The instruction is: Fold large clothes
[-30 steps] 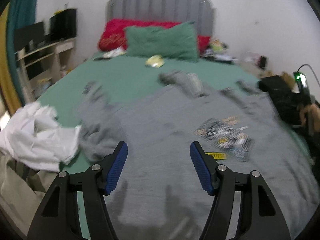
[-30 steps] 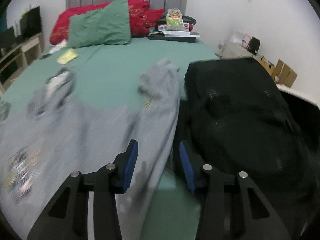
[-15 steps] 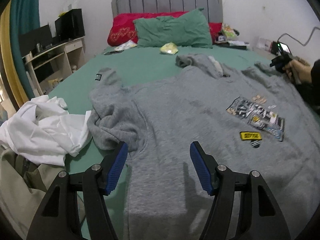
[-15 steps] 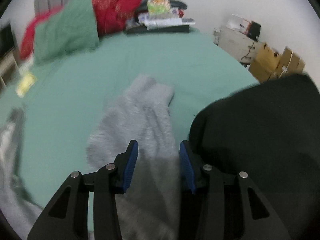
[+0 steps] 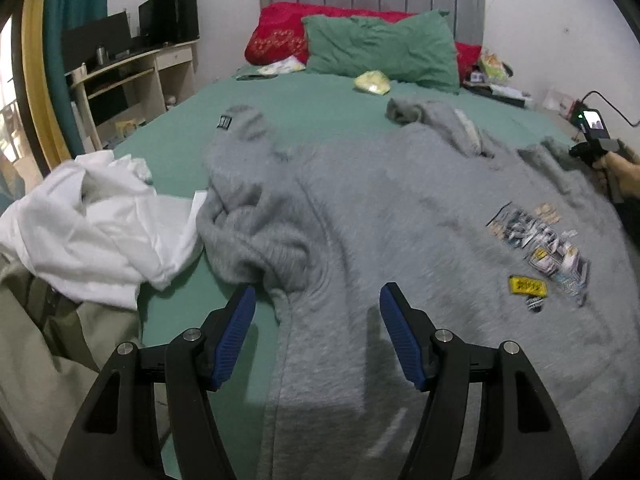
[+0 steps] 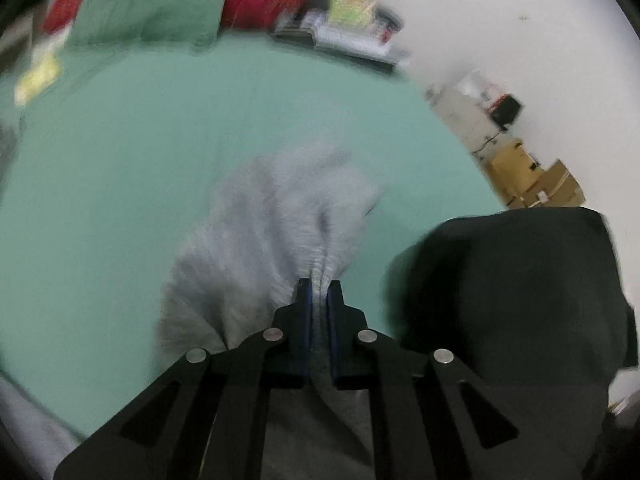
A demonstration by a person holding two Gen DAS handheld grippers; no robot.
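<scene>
A large grey hoodie (image 5: 400,208) lies spread face up on the green bed (image 5: 320,104), with a printed graphic at the right and its left sleeve bunched up. My left gripper (image 5: 318,332) is open and empty, just above the hoodie's lower left side. My right gripper (image 6: 319,292) is shut on the hoodie's right sleeve (image 6: 288,216), near the cuff; the sleeve fabric pinches up between the jaws. The right gripper and the hand that holds it also show at the far right in the left wrist view (image 5: 596,140).
A white garment (image 5: 92,216) is heaped at the bed's left edge, over a beige cloth (image 5: 36,344). A black garment (image 6: 512,292) lies right of the sleeve. Green and red pillows (image 5: 380,48) and a yellow packet (image 5: 372,82) are at the headboard. A desk (image 5: 132,72) stands left.
My right gripper has moved up to the right sleeve and shut on it. The left gripper stays open and has shifted slightly over the hoodie's left side.
</scene>
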